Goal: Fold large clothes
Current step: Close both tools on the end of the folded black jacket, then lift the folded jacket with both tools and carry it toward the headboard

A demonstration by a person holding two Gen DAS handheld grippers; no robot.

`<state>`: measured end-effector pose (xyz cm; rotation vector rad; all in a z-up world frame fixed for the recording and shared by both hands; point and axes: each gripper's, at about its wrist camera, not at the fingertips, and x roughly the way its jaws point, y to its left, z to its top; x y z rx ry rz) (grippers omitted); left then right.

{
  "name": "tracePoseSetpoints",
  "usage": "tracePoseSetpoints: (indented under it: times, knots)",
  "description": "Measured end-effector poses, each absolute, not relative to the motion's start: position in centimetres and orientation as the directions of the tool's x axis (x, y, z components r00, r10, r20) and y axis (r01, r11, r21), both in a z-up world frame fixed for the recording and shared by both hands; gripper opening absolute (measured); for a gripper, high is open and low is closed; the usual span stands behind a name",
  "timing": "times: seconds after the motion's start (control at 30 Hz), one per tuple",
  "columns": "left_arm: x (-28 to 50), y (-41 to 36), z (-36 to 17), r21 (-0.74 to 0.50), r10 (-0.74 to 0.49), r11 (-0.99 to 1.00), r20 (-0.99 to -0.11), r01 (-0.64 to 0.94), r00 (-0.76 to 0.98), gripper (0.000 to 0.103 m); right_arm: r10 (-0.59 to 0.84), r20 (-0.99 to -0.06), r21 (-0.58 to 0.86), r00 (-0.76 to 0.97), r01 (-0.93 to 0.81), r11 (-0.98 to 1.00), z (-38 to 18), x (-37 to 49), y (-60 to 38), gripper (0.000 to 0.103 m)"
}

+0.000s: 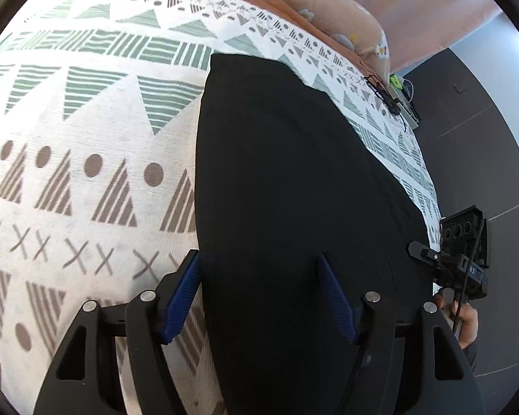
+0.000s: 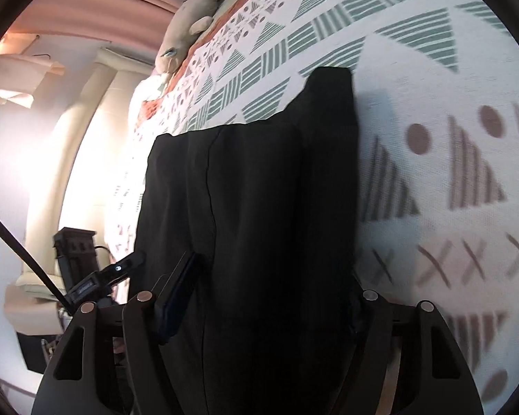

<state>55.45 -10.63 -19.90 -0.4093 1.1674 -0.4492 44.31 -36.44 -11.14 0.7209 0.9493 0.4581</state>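
Both hand-held grippers, left point(image 1: 259, 297) and right point(image 2: 259, 311), stood parted over a black garment point(image 1: 287, 180) spread on a patterned bed point(image 1: 86, 131), seemingly poised to pinch its edge for folding

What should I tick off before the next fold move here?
1. Black garment lies flat on the patterned bedspread: ok.
2. Left gripper open over the garment's near edge: ok.
3. Right gripper around cloth: cannot tell, its right pad is hidden.
4. Far garment edge even: not ok, stepped in the right wrist view.
5. Plush toy away from the garment: ok.
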Motion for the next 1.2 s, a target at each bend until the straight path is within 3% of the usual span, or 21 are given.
tracePoseSetpoints:
  times: [0.1,0.23,0.33,0.4,0.6,1.2]
  knots:
    - [56.1,-10.9,-20.4,-0.524,-0.532,0.844,-0.788,0.116,0.310,0.069,0.669,-0.552,0.746,0.498,-0.063,0.663,-11.7,45.6,-36.2,0.067]
    - [55.7,-11.5,-19.4,-0.482,-0.501,0.864,-0.802,0.142,0.326,0.059,0.658,-0.575,0.727,0.486,-0.066,0.684,-12.1,46.5,-35.9,0.031]
    - [55.2,-11.6,-18.6,-0.473,-0.494,0.868,-0.796,0.151,0.348,0.042,0.643,-0.567,0.712,0.515,-0.087,0.697,-11.2,45.9,-35.7,0.020]
    - [54.7,-11.8,-17.5,-0.463,-0.492,0.870,-0.791,0.171,0.364,0.032,0.628,-0.563,0.695,0.537,-0.103,0.711,-10.0,45.3,-34.9,0.017]
    - [52.2,-12.1,-14.1,-0.434,-0.488,0.873,-0.764,0.224,0.422,0.023,0.562,-0.562,0.616,0.607,-0.147,0.774,-6.2,41.9,-32.6,0.016]
    - [42.6,-8.9,-3.3,-0.460,-0.542,0.836,-0.611,0.298,0.577,0.016,0.470,-0.444,0.520,0.763,-0.207,0.829,2.6,25.9,-31.0,0.011]
